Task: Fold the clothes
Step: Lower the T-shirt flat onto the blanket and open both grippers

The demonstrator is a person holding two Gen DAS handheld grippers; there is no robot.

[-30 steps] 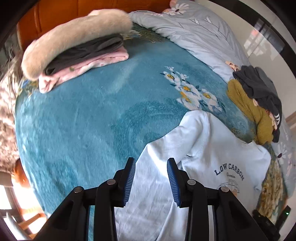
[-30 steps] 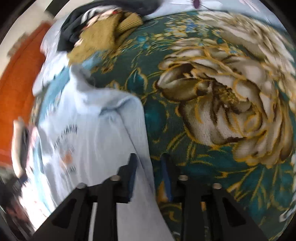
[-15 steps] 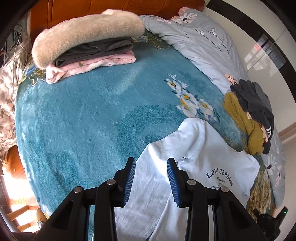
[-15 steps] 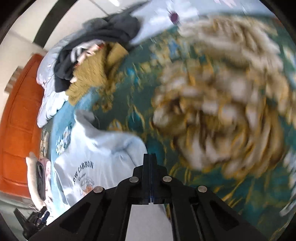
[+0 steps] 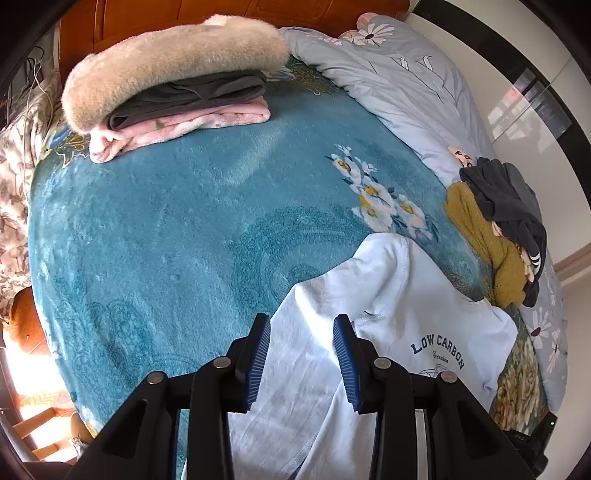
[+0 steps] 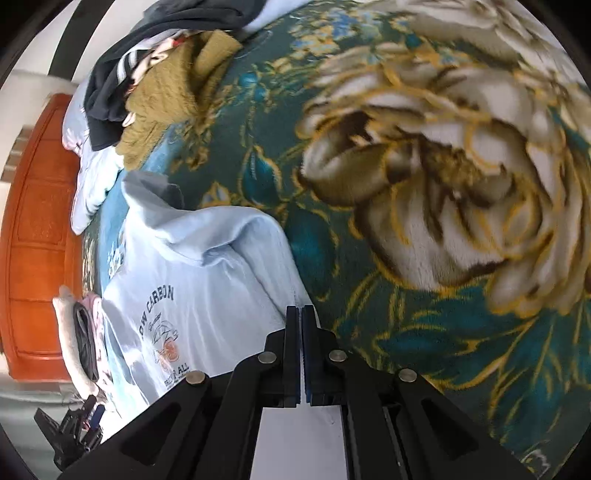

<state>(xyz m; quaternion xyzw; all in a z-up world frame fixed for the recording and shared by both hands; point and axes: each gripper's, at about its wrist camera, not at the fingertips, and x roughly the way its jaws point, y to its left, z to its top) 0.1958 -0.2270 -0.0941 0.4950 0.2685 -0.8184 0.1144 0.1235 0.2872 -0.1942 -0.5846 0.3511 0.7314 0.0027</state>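
Right jaws pinching shirt [image 6: 192, 280] edge

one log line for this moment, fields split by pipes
task fold clothes | left gripper open over light blue shirt | right gripper shut on shirt edge | folded stack behind

**Where things lie on the bed**

A pale blue sweatshirt printed "LOW CARBON" [image 5: 417, 317] lies spread on the teal floral plush blanket [image 5: 177, 221] that covers the bed, toward its near right part in the left wrist view. The left gripper [image 5: 301, 356] hangs over the sweatshirt's near side. Far behind, by the orange wooden headboard [image 5: 155, 18], sits a stack of folded clothes [image 5: 173, 96]. A grey-blue flowered duvet [image 5: 391, 81] runs along the blanket's right side, and a heap of unfolded dark and mustard garments [image 5: 498, 229] lies just beyond the sweatshirt. The right gripper [image 6: 299, 354] meets the sweatshirt's edge.
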